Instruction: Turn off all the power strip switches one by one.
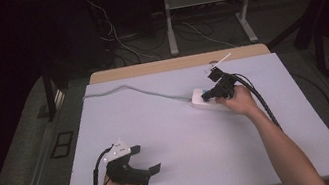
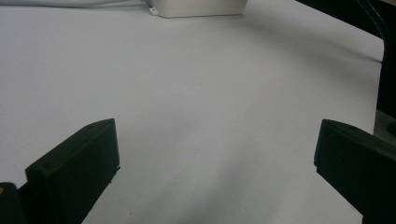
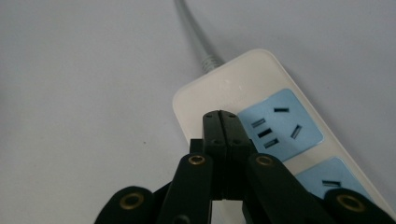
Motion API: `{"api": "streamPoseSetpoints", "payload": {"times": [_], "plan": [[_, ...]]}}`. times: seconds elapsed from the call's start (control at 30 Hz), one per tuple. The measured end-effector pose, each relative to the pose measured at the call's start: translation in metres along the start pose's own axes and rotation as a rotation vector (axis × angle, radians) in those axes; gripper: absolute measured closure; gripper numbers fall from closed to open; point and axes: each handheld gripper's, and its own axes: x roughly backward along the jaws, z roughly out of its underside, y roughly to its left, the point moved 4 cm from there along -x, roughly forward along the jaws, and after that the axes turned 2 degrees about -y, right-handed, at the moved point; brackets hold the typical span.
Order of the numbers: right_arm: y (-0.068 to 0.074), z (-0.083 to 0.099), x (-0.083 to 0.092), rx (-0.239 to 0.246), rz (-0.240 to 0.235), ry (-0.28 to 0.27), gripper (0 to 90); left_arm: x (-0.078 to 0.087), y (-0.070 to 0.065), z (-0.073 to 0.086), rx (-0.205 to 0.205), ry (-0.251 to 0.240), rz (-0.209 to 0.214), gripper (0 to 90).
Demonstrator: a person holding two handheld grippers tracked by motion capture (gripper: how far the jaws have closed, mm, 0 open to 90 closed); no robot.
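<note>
Now my right tongs [image 3: 220, 116] are squeezed tight shut with nothing in them, and their tip sits over the end of the white power strip [image 3: 243, 84], right by its first blue socket. That strip lies far out on the table [image 1: 185, 139], its grey cord [image 1: 131, 89] trailing away. My left tongs [image 2: 215, 154] are wide open and hold nothing, near my edge.

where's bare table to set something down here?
Widest bare patch: mid-table, between the left gripper near the front edge and the power strip. The far left, beyond the grey cord, is bare too. It is crowded only far right, where the right gripper, jaws shut, sits over the strip.
</note>
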Motion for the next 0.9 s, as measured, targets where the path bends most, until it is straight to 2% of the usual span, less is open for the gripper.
{"api": "streamPoseSetpoints", "payload": {"times": [0.13,0.73,0.9], "plan": [[-0.0015,0.0012,0.0012,0.009,0.003,-0.005,90.0,-0.0002,-0.0004,0.0000,-0.002,0.001,0.001,0.0],[-0.0049,0.0064,0.0015,-0.014,-0.024,-0.052,90.0,-0.0001,-0.0019,-0.0001,-0.004,0.001,-0.001,0.0],[-0.0046,0.0059,0.0001,-0.017,-0.015,-0.059,90.0,-0.0002,-0.0034,0.0002,-0.011,0.004,-0.001,0.0]]}}
